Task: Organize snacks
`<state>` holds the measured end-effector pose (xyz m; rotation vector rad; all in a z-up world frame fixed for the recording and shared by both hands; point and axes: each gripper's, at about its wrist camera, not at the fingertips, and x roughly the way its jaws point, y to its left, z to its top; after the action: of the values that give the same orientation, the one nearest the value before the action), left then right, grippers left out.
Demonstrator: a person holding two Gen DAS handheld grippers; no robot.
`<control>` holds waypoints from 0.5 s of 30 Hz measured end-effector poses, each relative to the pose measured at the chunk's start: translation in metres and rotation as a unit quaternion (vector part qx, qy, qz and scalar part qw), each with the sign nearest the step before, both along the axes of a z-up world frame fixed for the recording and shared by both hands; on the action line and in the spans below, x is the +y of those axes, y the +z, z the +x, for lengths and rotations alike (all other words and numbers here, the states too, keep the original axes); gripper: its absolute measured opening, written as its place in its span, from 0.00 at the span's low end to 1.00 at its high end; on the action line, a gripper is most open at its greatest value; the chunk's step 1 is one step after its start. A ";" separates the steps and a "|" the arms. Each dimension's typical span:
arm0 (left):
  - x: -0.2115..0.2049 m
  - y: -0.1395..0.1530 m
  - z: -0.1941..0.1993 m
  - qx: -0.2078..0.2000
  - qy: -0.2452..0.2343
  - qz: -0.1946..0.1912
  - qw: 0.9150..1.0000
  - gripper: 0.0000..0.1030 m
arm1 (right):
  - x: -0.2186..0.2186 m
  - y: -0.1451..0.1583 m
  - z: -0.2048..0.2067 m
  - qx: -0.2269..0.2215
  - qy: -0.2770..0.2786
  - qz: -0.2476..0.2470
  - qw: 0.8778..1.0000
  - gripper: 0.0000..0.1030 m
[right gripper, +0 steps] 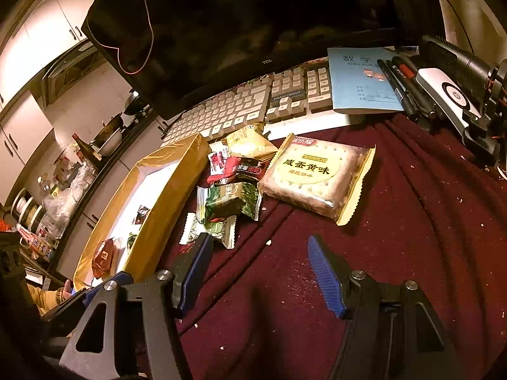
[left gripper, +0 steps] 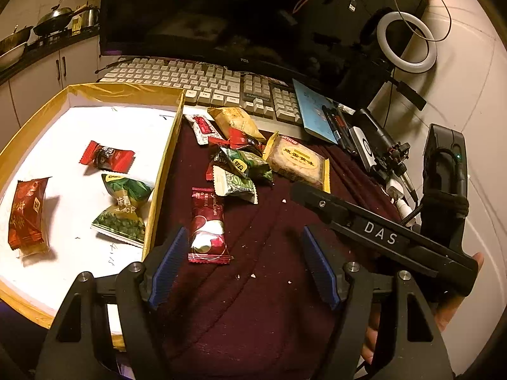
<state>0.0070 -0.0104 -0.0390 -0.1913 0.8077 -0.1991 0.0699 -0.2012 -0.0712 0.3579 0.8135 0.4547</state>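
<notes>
A shallow gold-edged cardboard box with a white floor point(left gripper: 163, 171) lies on the left of the table, and three wrapped snacks already lie in it: a red candy point(left gripper: 107, 155), a green packet point(left gripper: 124, 206) and a dark red packet point(left gripper: 27, 212). Right of the box wall, the rest of the snacks are heaped on a dark maroon ribbed cloth point(left gripper: 259, 300), with a large clear-and-yellow cracker pack point(right gripper: 312, 175) at the right edge of the heap.

The relation that matters: a maroon-and-white foil packet point(left gripper: 207, 224) lies apart from the heap on its near side, just ahead of the left gripper point(left gripper: 242, 266), close to that claw's left pad. Its long axis runs near to far, roughly in line with the fingers. The left gripper is spread wide and empty. The right gripper point(right gripper: 259, 274) is likewise spread and holds nothing; a small green-and-white packet point(right gripper: 210, 229) lies just beyond its left pad. The left hand looks better placed for the foil packet, and the box is close on its left.

Behind the cloth are a pale keyboard point(left gripper: 196, 85), a dark monitor point(left gripper: 196, 15), a blue booklet point(right gripper: 358, 79) and a white ring light point(left gripper: 407, 42); kitchen counters with pans lie far left. Crumbs dot the cloth.
</notes>
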 end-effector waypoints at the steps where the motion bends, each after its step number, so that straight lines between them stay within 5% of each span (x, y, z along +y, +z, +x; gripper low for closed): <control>1: 0.000 0.000 0.000 0.000 0.000 -0.001 1.000 0.71 | 0.000 0.000 0.000 0.000 0.000 -0.001 1.000 0.63; 15: 0.003 0.003 -0.002 -0.005 -0.001 -0.003 1.000 0.71 | 0.002 0.000 -0.001 0.000 -0.007 -0.009 1.000 0.63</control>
<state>0.0054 -0.0072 -0.0361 -0.1957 0.7975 -0.2037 0.0688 -0.1989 -0.0710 0.3463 0.8136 0.4347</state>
